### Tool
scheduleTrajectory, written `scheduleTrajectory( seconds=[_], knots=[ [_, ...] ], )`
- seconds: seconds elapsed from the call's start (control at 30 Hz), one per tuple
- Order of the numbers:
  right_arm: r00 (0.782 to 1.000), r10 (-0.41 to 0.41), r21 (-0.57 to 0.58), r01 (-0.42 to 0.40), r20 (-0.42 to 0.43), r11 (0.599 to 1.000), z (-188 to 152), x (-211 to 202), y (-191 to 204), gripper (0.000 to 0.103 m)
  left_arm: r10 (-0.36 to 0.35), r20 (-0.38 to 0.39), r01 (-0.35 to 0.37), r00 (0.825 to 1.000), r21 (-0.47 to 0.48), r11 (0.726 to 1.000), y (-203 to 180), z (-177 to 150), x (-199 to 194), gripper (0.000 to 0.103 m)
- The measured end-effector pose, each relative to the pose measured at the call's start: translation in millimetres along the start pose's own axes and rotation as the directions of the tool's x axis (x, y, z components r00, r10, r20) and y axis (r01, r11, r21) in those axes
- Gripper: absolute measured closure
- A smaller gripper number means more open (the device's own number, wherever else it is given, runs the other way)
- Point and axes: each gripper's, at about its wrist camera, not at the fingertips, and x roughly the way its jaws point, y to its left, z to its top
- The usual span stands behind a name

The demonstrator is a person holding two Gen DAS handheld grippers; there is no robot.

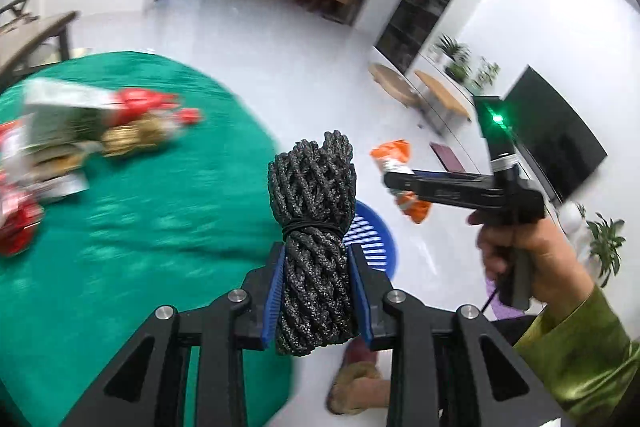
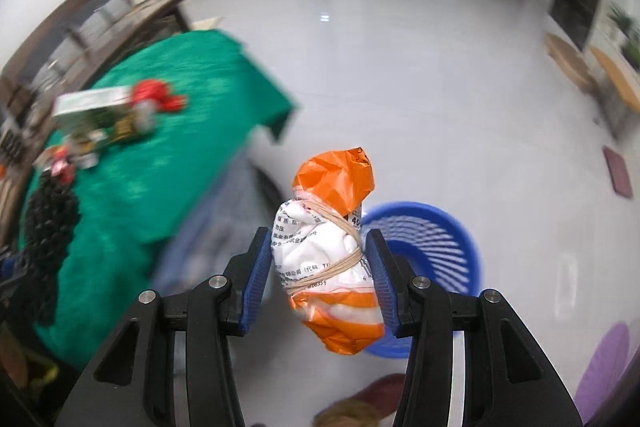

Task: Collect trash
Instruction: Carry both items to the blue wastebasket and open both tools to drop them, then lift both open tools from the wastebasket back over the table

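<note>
My left gripper [image 1: 317,291] is shut on a black rope bundle [image 1: 314,211] tied with a black band, held upright past the edge of the green-clothed table [image 1: 160,227]. My right gripper [image 2: 318,279] is shut on an orange and white plastic bag bundle [image 2: 332,251] bound with rubber bands. A blue slatted basket [image 2: 424,251] stands on the floor right behind that bundle. In the left wrist view the right gripper [image 1: 396,183] holds the orange bundle [image 1: 394,153] above the floor, right of the blue basket [image 1: 374,239].
Blurred red, gold and white wrappers and a box [image 1: 80,131] lie on the green cloth. A person's hand and green sleeve [image 1: 572,331] hold the right gripper. A slippered foot [image 1: 356,383] stands below. Low wooden tables [image 1: 440,91], plants and a TV stand at the right.
</note>
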Motion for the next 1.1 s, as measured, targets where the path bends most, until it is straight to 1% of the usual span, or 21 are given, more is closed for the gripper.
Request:
scheduleTrajectory(
  seconds=[0.1,0.17,0.2,0.33,0.4,0.47,0.6,0.67,0.7,0.73,0.77,0.8,0.87,0.93,1.03,1.07,1.1],
  knots=[
    [0.999,-0.037,0.07,0.037,-0.007,0.997,-7.4,14.3,-41.9,0.054,-0.022,-0.044,0.023,0.999,0.016,1.0,-27.5,9.9,53.0,0.072],
    [0.999,-0.049,0.12,0.05,-0.014,0.992,-15.5,24.9,-68.4,0.054,-0.025,-0.074,0.026,0.997,0.017,1.0,-39.4,12.5,85.6,0.072],
    [0.999,-0.049,0.141,0.051,-0.015,0.989,-19.6,27.0,-78.4,0.054,-0.024,-0.091,0.025,0.996,0.019,1.0,-45.2,12.9,104.5,0.072],
    [0.999,-0.031,0.213,0.032,-0.009,0.976,-40.3,35.5,-113.7,0.054,-0.028,-0.132,0.031,0.991,0.018,0.999,-53.0,15.2,158.5,0.072],
    [1.0,-0.014,0.239,0.021,-0.028,0.971,-45.1,41.6,-124.4,0.054,-0.03,-0.148,0.032,0.989,0.01,0.999,-54.8,16.9,179.7,0.072],
    [1.0,0.007,0.259,0.0,-0.027,0.966,-45.2,43.1,-131.8,0.054,-0.033,-0.159,0.034,0.987,0.006,0.999,-57.8,17.5,196.7,0.071],
    [1.0,0.021,0.278,-0.014,-0.023,0.961,-44.1,44.2,-140.3,0.053,-0.019,-0.169,0.022,0.985,0.014,1.0,-59.9,18.3,224.5,0.07],
    [0.999,0.041,0.303,-0.033,-0.022,0.953,-42.8,48.1,-146.0,0.052,-0.015,-0.171,0.02,0.985,0.026,0.999,-61.5,16.7,235.4,0.066],
    [0.999,0.047,0.311,-0.038,-0.02,0.95,-42.2,48.5,-148.4,0.05,-0.011,-0.171,0.017,0.985,0.034,0.999,-62.2,16.2,242.7,0.057],
    [0.999,0.043,0.319,-0.035,-0.02,0.947,-43.3,46.3,-153.3,0.049,-0.004,-0.172,0.011,0.985,0.042,0.999,-61.6,12.4,247.0,0.051],
    [0.999,0.04,0.328,-0.032,-0.018,0.944,-40.1,50.5,-156.1,0.045,0.004,-0.169,0.004,0.986,0.049,0.999,-61.6,12.3,251.7,0.042],
    [0.999,0.043,0.337,-0.035,-0.014,0.941,-38.8,51.9,-159.0,0.04,0.014,-0.162,-0.005,0.987,0.057,0.998,-61.5,12.1,254.0,0.041],
    [0.999,0.043,0.361,-0.04,0.001,0.932,-38.6,48.0,-165.3,0.038,0.032,-0.152,-0.021,0.988,0.078,0.997,-63.1,12.1,253.0,0.041],
    [0.999,0.043,0.377,-0.047,0.02,0.925,-36.8,42.7,-168.6,0.033,0.033,-0.133,-0.021,0.991,0.094,0.995,-64.6,10.9,242.6,0.041],
    [0.998,0.019,0.378,-0.039,0.056,0.925,-31.7,31.0,-166.8,0.026,0.019,-0.075,-0.01,0.997,0.114,0.993,-70.9,9.0,215.1,0.041],
    [0.997,0.01,0.369,-0.035,0.071,0.929,-30.2,25.2,-164.0,0.025,0.016,-0.052,-0.009,0.999,0.121,0.993,-72.1,9.3,205.0,0.041],
    [0.996,0.002,0.358,-0.032,0.085,0.933,-28.5,20.2,-161.0,0.023,0.014,-0.024,-0.011,1.0,0.131,0.991,-73.9,8.1,190.8,0.037]
  ],
)
